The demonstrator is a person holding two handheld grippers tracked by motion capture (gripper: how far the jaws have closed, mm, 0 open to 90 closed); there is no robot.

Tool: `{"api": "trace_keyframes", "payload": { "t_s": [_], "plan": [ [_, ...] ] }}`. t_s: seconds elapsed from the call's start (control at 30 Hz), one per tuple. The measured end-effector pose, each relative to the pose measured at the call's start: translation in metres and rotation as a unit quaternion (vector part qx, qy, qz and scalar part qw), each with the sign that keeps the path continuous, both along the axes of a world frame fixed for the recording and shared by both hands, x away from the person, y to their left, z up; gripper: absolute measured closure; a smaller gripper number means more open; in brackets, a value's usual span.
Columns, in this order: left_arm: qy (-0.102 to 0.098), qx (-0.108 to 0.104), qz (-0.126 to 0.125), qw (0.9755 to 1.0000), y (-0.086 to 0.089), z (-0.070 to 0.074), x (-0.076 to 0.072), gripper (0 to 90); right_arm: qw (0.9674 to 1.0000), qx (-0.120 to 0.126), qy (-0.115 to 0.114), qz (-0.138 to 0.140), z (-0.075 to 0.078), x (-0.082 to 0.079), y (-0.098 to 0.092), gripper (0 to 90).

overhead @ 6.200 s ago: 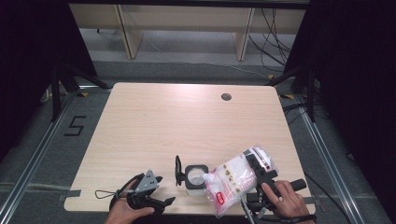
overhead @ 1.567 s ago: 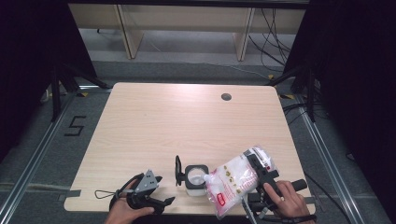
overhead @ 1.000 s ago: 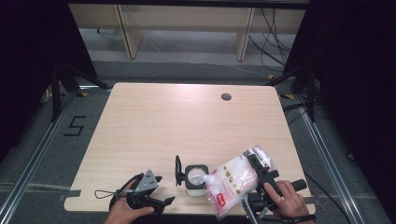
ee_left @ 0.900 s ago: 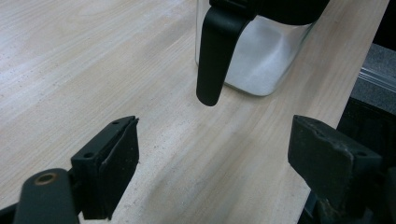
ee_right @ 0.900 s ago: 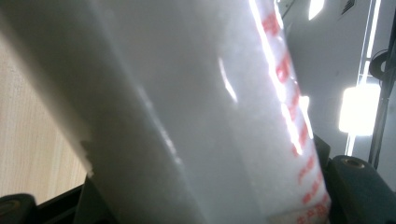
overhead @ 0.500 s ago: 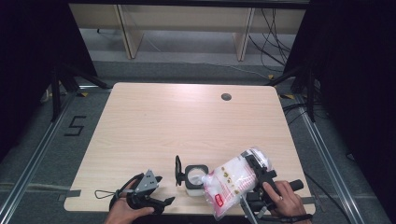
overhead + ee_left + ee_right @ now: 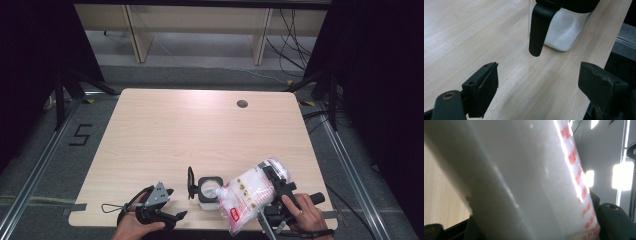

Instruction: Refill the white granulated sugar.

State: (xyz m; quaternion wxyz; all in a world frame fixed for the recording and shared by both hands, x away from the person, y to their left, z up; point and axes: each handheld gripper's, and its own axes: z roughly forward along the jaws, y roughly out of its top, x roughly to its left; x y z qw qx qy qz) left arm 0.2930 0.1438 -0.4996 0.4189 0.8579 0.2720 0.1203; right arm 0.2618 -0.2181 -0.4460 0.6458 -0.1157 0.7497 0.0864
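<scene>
Table [image 7: 200,130]: pale matt wood grain. Jar [image 7: 564,32]: clear glass, black plastic lid. Bag [image 7: 247,197]: glossy plastic film.

A jar [image 7: 209,188] is being carried by the bench [image 7: 200,130] near its front edge, with its lid [image 7: 190,181] being held upright just to its left. A bag [image 7: 248,196] is being held tilted just right of the jar by the right tongs [image 7: 272,192], its upper corner being placed over the jar's mouth. The left tongs [image 7: 167,202] are being kept at the front edge, left of the jar and apart from it. A hole [image 7: 242,104] is being shown far behind, toward the right.
</scene>
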Motion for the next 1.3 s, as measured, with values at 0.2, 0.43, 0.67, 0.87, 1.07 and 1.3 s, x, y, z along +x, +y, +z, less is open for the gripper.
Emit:
{"api": "trace_keyframes", "payload": {
  "t_s": [0.2,0.43,0.67,0.87,1.07,1.3],
  "plan": [
    [0.010,-0.015,0.013,0.9998,-0.0019,-0.0011,-0.0017,16.1,1.0000,0.000,-0.001,0.000,0.0000,-0.0002,0.0002,41.5],
    [0.010,-0.015,0.014,0.9997,-0.0018,-0.0011,-0.0016,16.1,0.9998,-0.016,-0.010,0.010,0.0027,0.0006,0.0010,41.6],
    [0.001,-0.007,0.005,1.0000,-0.0010,-0.0007,-0.0003,16.2,0.9997,-0.019,-0.013,0.008,0.0030,0.0000,0.0016,41.6],
    [0.001,-0.003,0.000,1.0000,-0.0004,-0.0005,0.0001,16.1,0.9998,-0.015,-0.014,0.004,0.0021,-0.0005,0.0013,41.7],
    [0.009,-0.014,0.013,0.9998,-0.0018,-0.0011,-0.0015,16.1,0.9992,-0.030,-0.025,0.008,0.0032,-0.0012,0.0040,41.8],
    [0.008,-0.011,0.014,0.9998,-0.0013,-0.0008,-0.0014,16.1,0.9990,-0.035,-0.026,0.007,0.0028,-0.0014,0.0037,42.0]
  ]
}}
